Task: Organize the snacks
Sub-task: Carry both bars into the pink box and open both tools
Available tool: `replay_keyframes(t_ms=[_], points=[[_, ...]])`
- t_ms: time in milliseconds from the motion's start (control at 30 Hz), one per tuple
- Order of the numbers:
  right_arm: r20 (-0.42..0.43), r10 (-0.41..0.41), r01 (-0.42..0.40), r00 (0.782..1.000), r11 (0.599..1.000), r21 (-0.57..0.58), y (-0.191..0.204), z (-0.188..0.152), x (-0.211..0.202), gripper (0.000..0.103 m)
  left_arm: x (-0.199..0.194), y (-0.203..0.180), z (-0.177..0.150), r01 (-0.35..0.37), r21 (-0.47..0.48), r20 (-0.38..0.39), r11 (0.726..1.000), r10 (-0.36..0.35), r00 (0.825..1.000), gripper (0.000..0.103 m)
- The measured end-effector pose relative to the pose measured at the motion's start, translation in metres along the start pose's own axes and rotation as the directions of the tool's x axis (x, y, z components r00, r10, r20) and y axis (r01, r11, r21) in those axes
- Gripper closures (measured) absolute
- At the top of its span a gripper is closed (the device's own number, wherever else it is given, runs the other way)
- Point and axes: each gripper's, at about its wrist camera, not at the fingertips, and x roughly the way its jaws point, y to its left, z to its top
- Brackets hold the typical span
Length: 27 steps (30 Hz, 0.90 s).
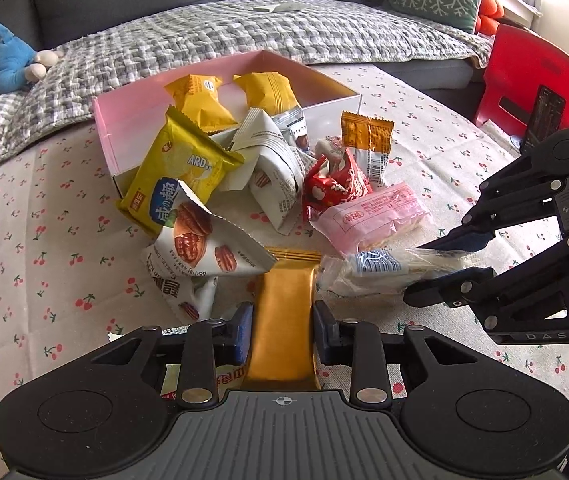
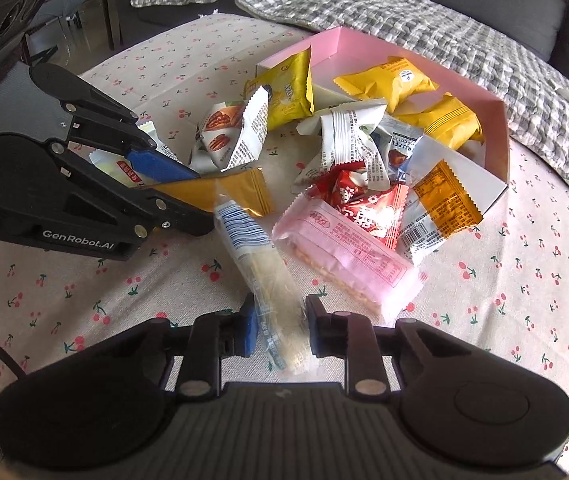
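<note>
My left gripper [image 1: 282, 330] is shut on a gold snack packet [image 1: 282, 320], low over the table; both also show in the right wrist view, the gripper [image 2: 200, 196] at the left and the packet [image 2: 220, 194]. My right gripper [image 2: 278, 328] is shut on a clear wafer packet with a blue-striped label [image 2: 268, 276]; in the left wrist view this gripper [image 1: 432, 270] holds the same packet [image 1: 376, 270]. A pink box [image 1: 132, 120] holds two yellow packets [image 1: 200, 100]. A pile of snacks spills in front of it, with a pink biscuit pack [image 1: 372, 220] and a pecan bag [image 1: 204, 248].
The table has a cherry-print cloth [image 1: 44, 260]. A grey sofa with a checked blanket [image 1: 224, 36] and a blue plush toy [image 1: 0, 60] is behind it. A red chair [image 1: 524, 80] stands at the right.
</note>
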Motion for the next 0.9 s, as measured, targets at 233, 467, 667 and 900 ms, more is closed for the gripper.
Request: replay_keyframes(t_ms=[233, 467, 667, 900], points=[[0.027, 0.047, -0.048, 0.999, 0.998, 0.045, -0.001, 0.0, -0.013, 0.086, -0.01, 0.0, 0.003, 0.017, -0.023, 0.028, 1.0, -0.017, 0.999, 0.074], [0.077, 0.103, -0.111, 0.992, 0.989, 0.101, -0.006, -0.001, -0.028, 0.087, -0.023, 0.001, 0.009, 0.038, -0.038, 0.067, 0.999, -0.035, 0.997, 0.074], [0.124, 0.156, -0.173, 0.98, 0.975, 0.14, -0.011, 0.002, -0.038, 0.087, -0.033, 0.002, 0.015, 0.04, -0.046, 0.106, 0.998, -0.035, 0.994, 0.074], [0.177, 0.164, -0.198, 0.97, 0.961, 0.193, -0.022, 0.004, -0.048, 0.087, -0.044, 0.008, 0.022, 0.041, -0.067, 0.151, 0.997, -0.03, 0.988, 0.074]])
